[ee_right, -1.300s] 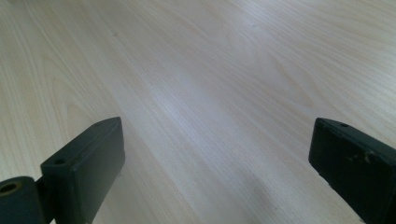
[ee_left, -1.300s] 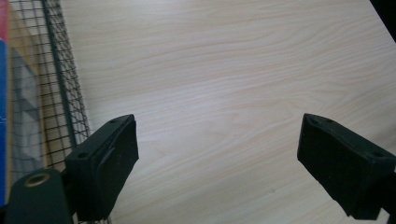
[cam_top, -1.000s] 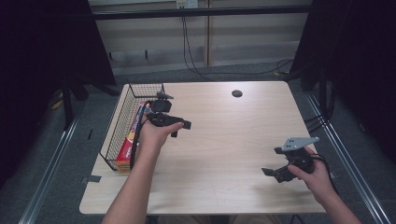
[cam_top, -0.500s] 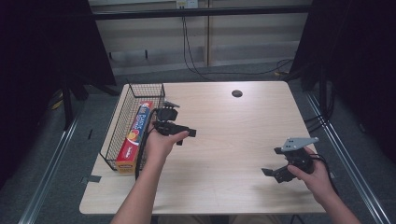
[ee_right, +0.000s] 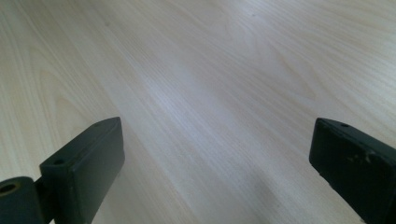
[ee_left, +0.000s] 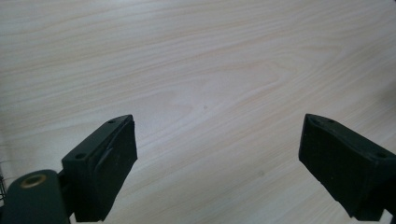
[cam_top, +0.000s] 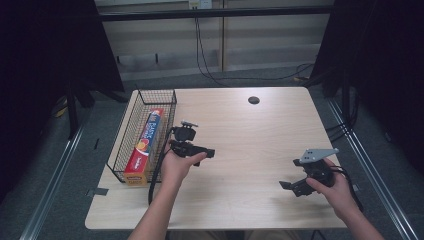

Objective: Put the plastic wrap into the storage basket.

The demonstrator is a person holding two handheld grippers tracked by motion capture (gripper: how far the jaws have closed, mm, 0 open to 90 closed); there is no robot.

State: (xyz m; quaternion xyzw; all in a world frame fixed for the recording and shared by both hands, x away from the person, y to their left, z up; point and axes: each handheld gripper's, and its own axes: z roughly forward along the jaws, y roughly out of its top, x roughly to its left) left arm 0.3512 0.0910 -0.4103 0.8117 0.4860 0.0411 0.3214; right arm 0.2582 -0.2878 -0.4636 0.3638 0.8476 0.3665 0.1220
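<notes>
Two tools: left tool (cam_top: 210, 151) and right tool (cam_top: 285, 185), both with jaws spread wide and nothing between them.
Left tool: held just right of the basket (cam_top: 131, 131), pointing across the bare worktop (cam_top: 250, 135); in the left gripper view its jaws have just been widening slightly over plain wood.
Right tool: low over the worktop near its right front corner, well apart from the basket, jaws apart and empty in the right gripper view.
Box: a long foil-type box (cam_top: 145, 146) lies lengthwise inside the wire basket, along its floor, orange end toward the person.
Handling: likely light, stiff cardboard with slick printed faces; hard pinching could dent it.
Grip point: best across the narrow width near mid-length, so it does not tip.
Risk: basket wires crowd the jaws' approach.
</notes>
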